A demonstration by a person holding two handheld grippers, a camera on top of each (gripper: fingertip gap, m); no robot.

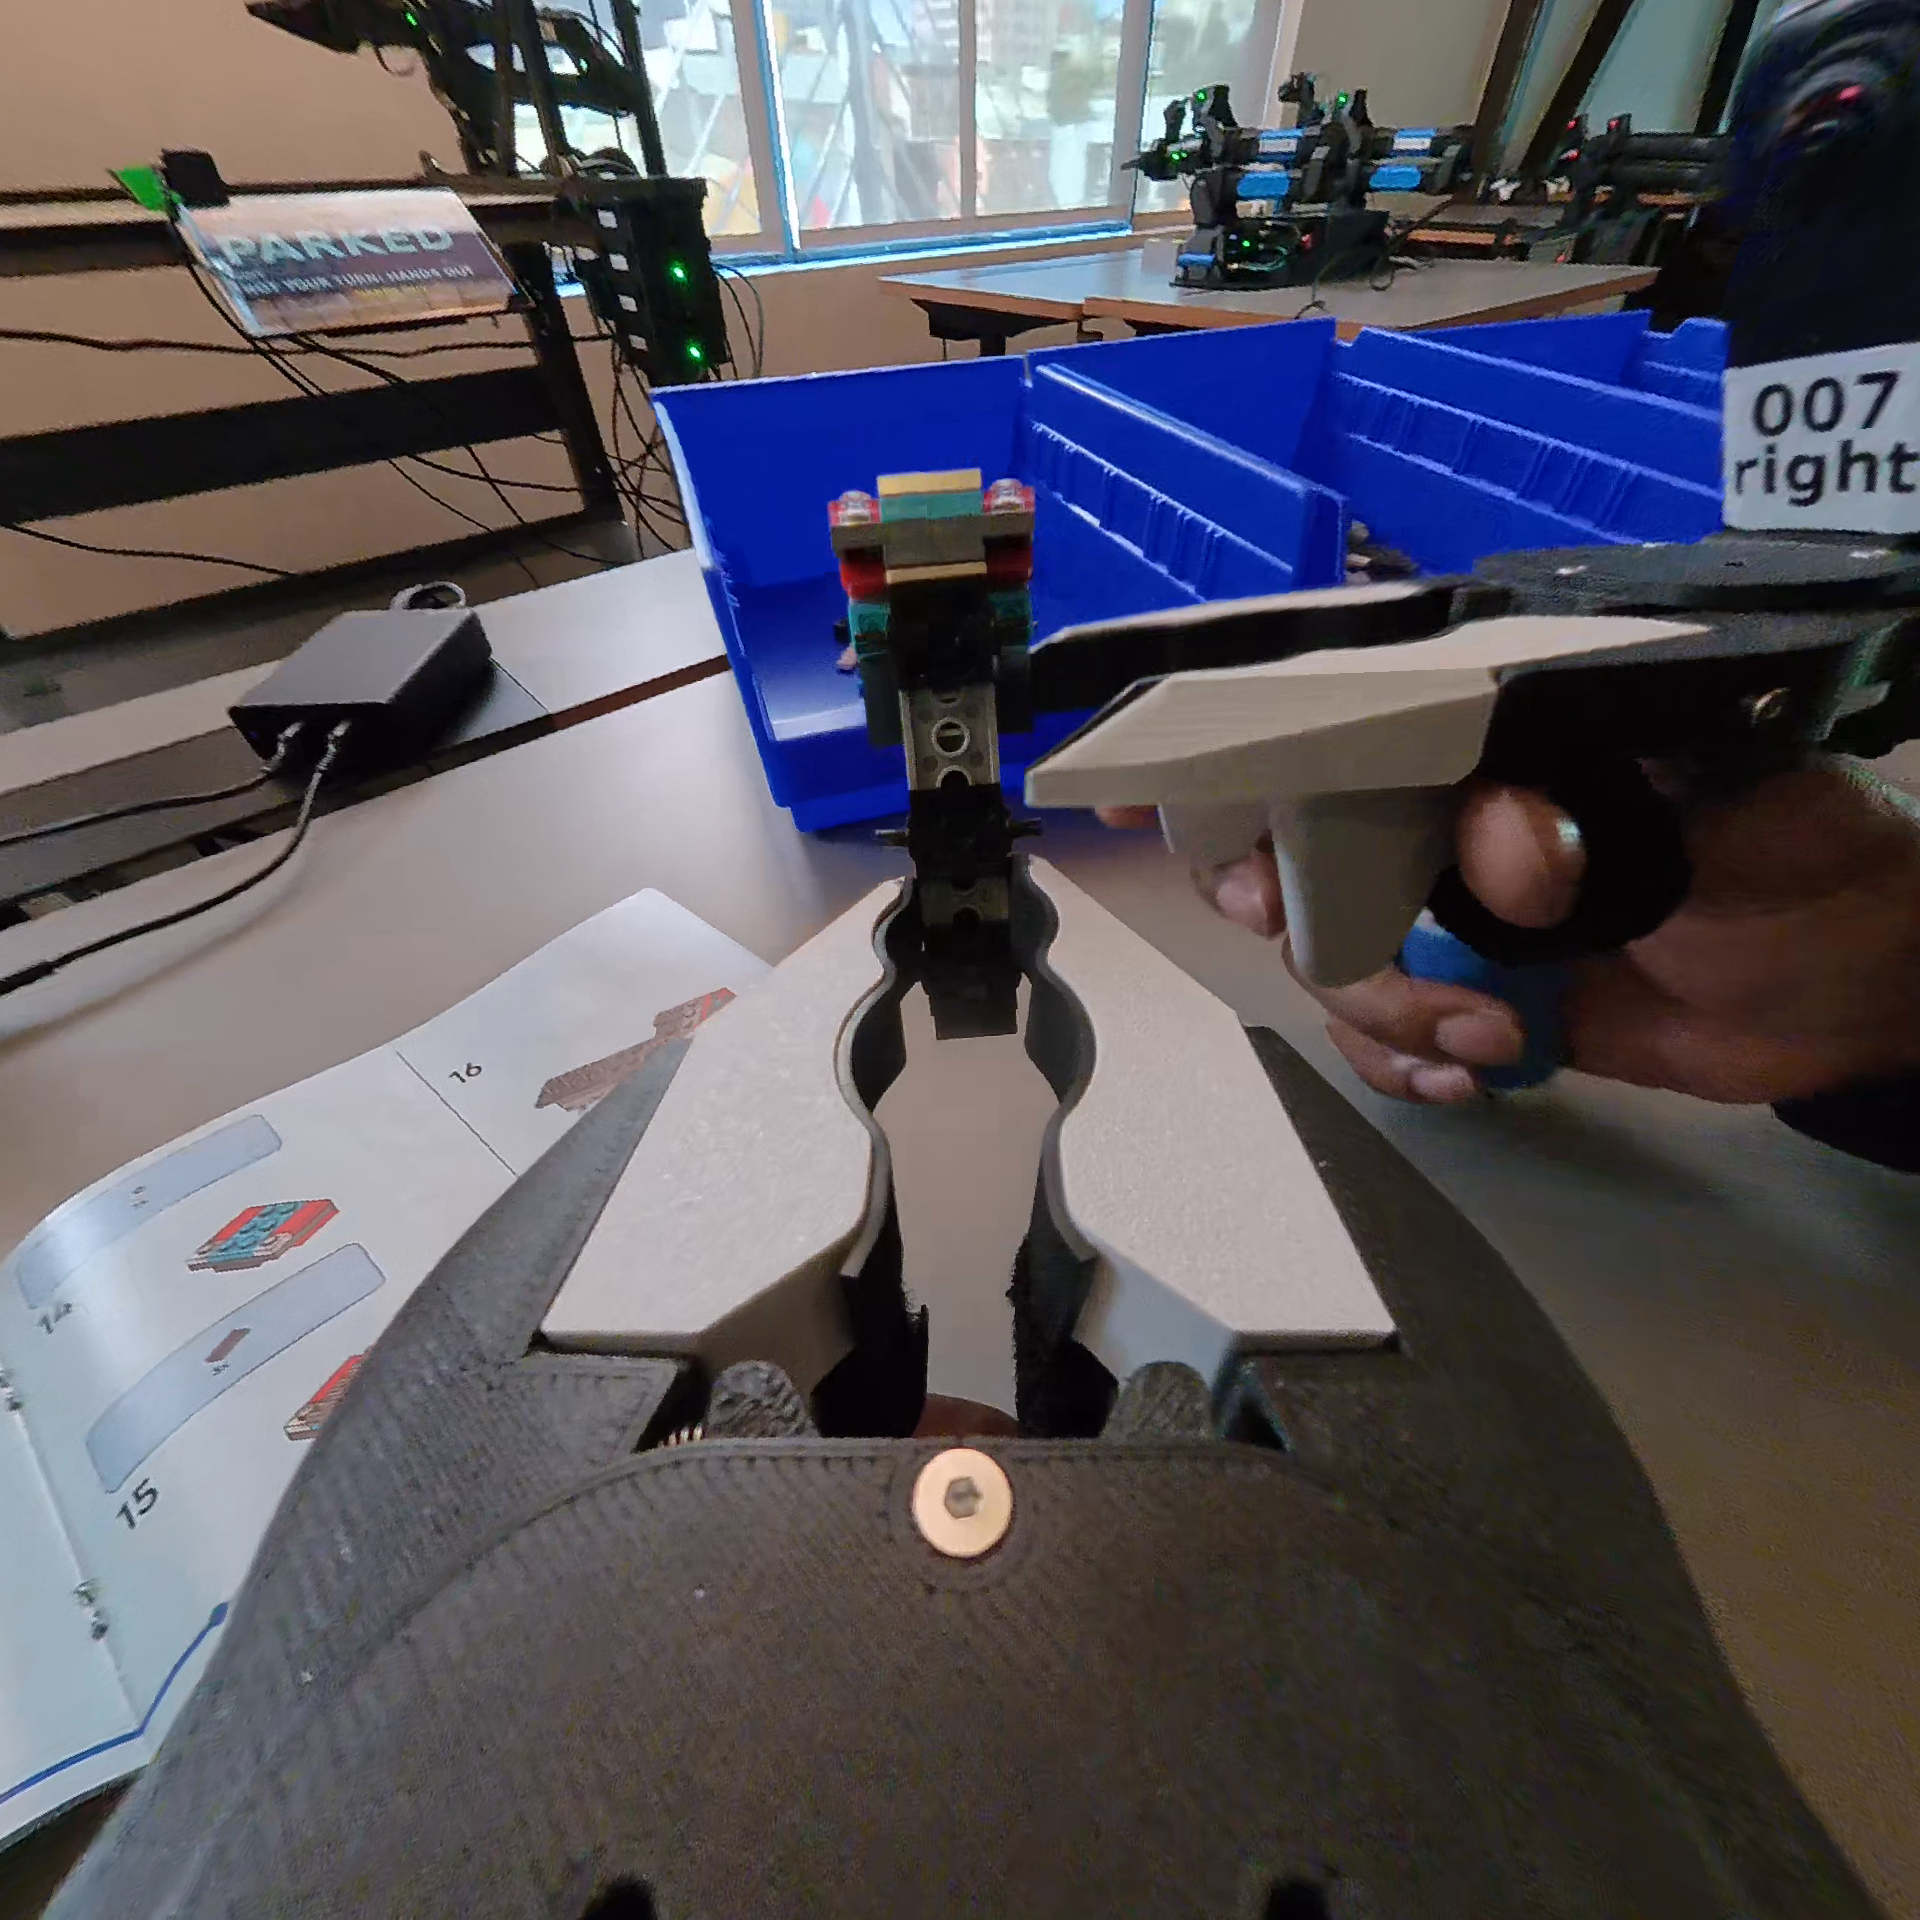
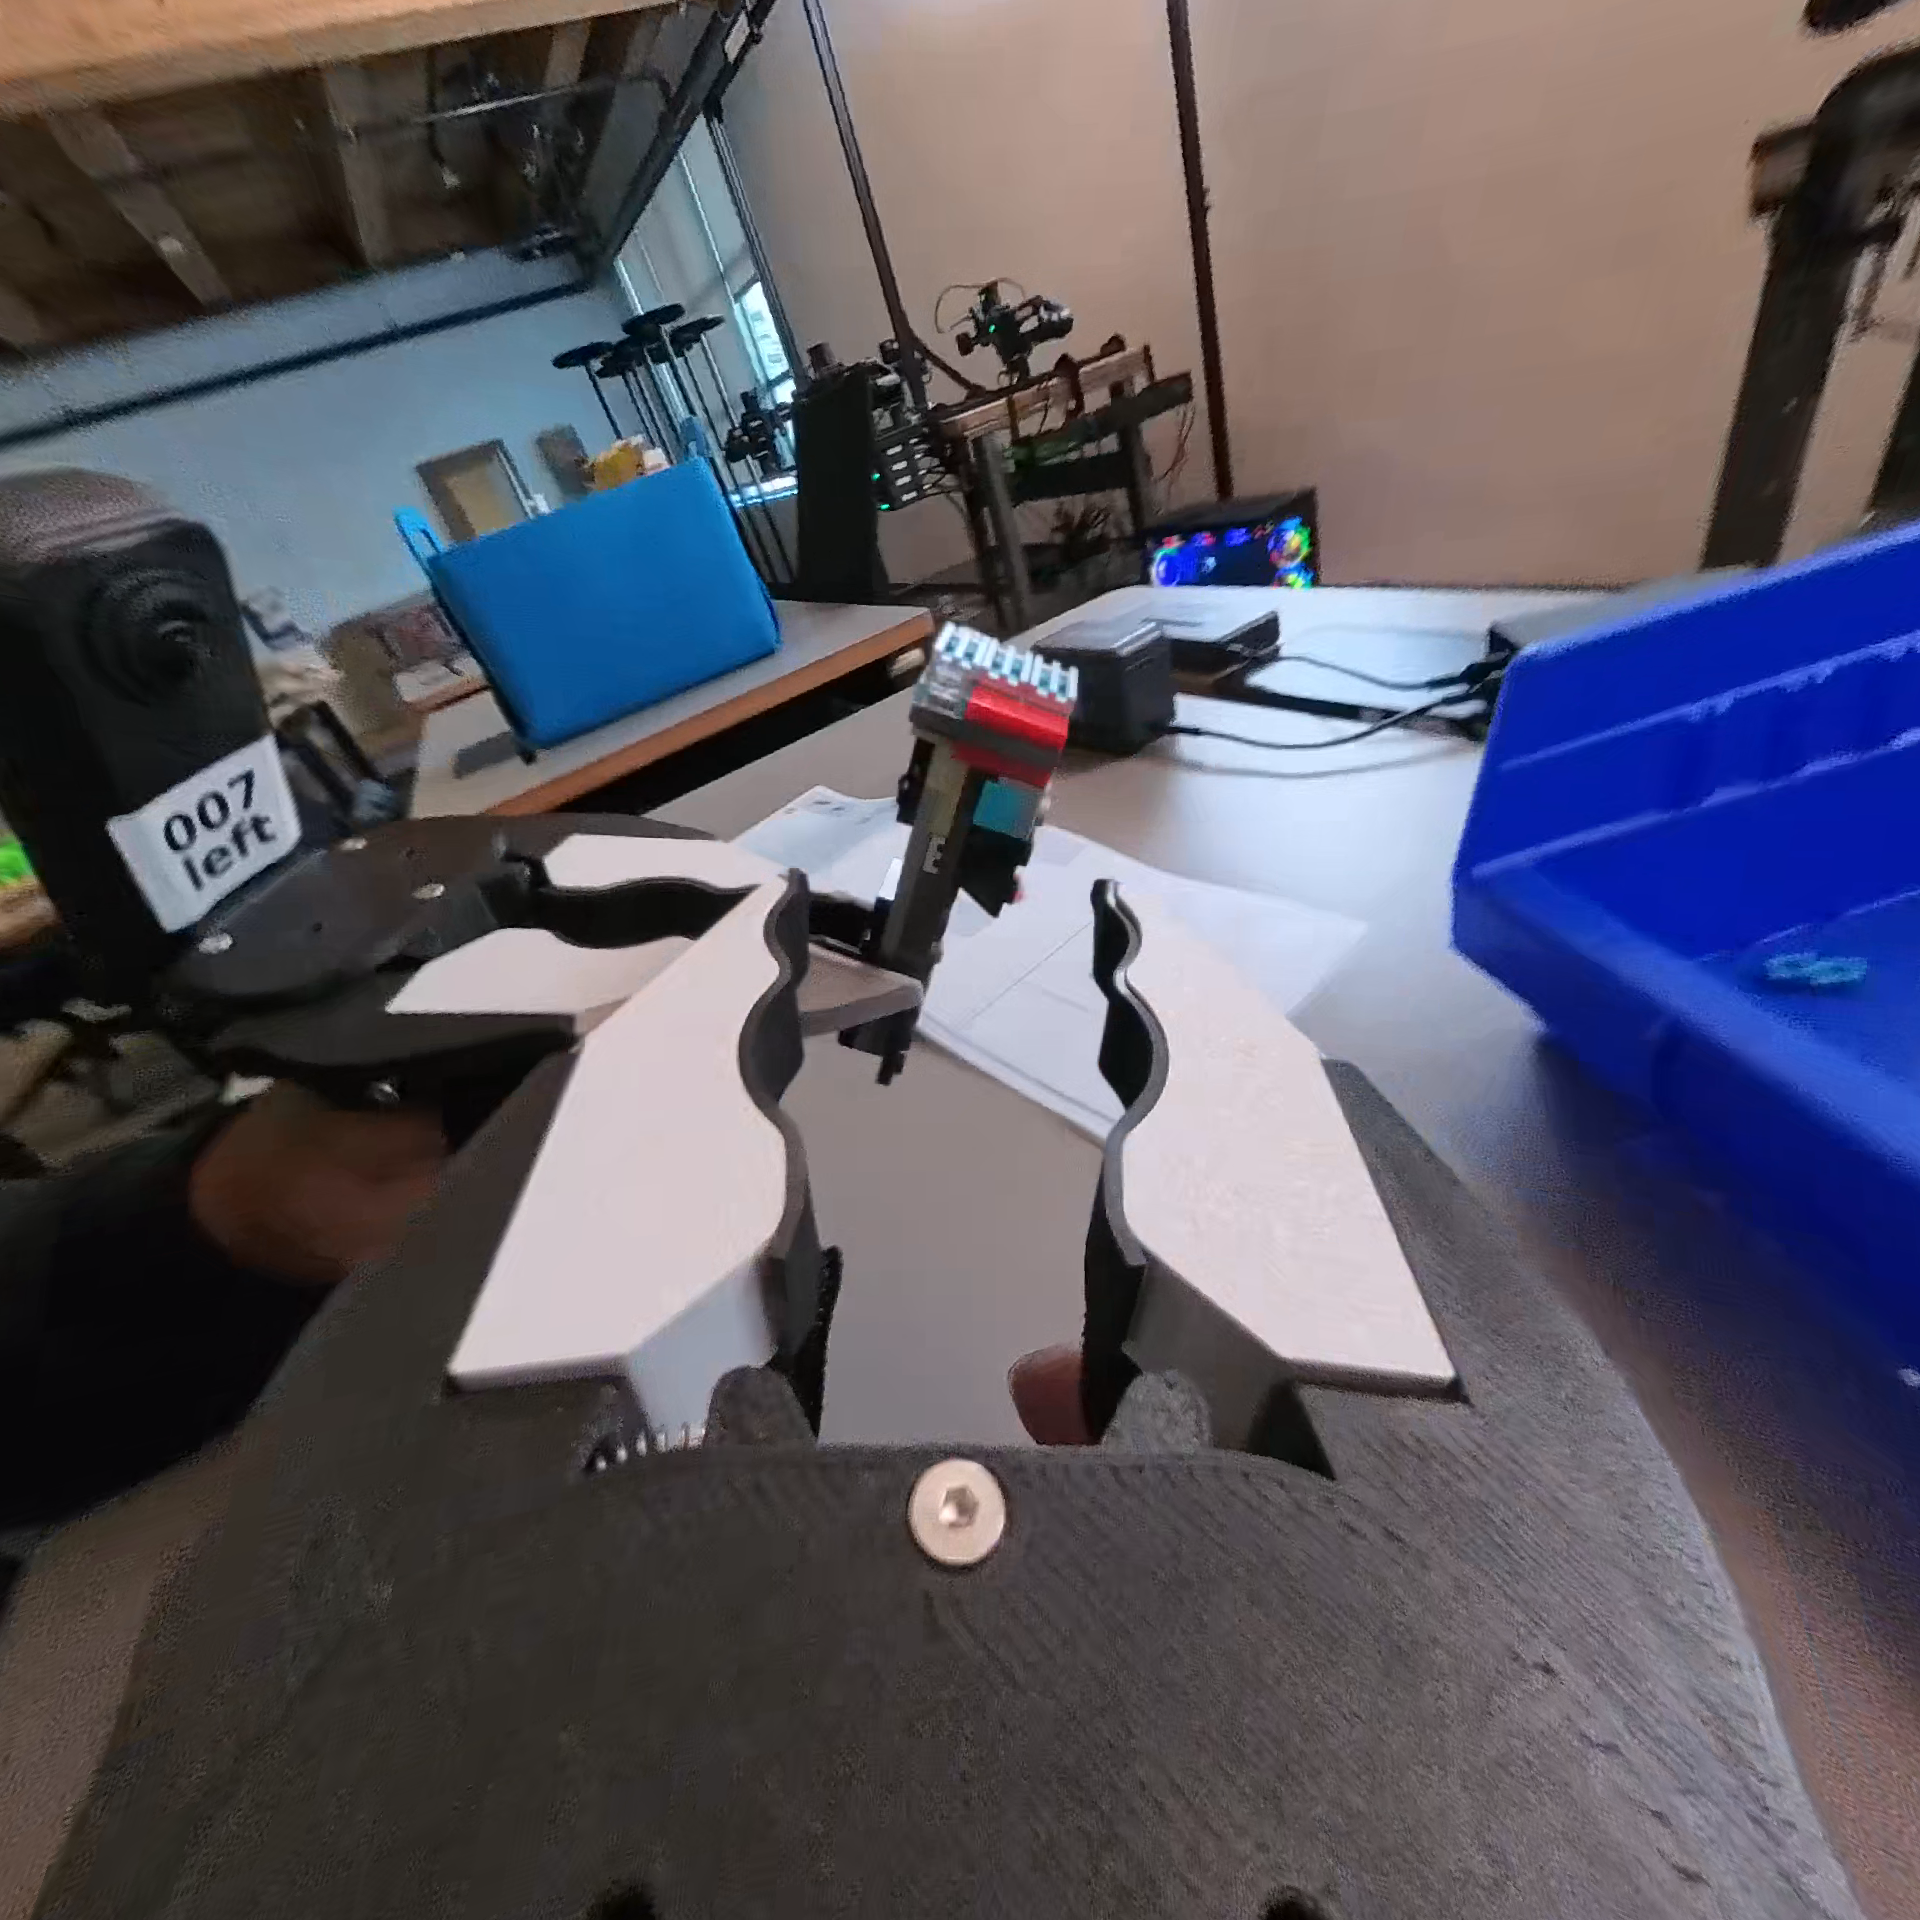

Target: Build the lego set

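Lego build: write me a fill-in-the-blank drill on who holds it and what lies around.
1. The lego build is clamped in the ____ gripper.
2. The right gripper is ____.
3. The bin behind the build is ____.
4. The open booklet lies on the ____.

Missing words: left; open; blue; table

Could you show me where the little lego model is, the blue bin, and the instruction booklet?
lego model (image 1: 932, 582): left wrist view, on its red and teal top end.
blue bin (image 1: 831, 457): left wrist view, on its bare back wall.
instruction booklet (image 1: 343, 1143): left wrist view, on the open page left of the fingers.
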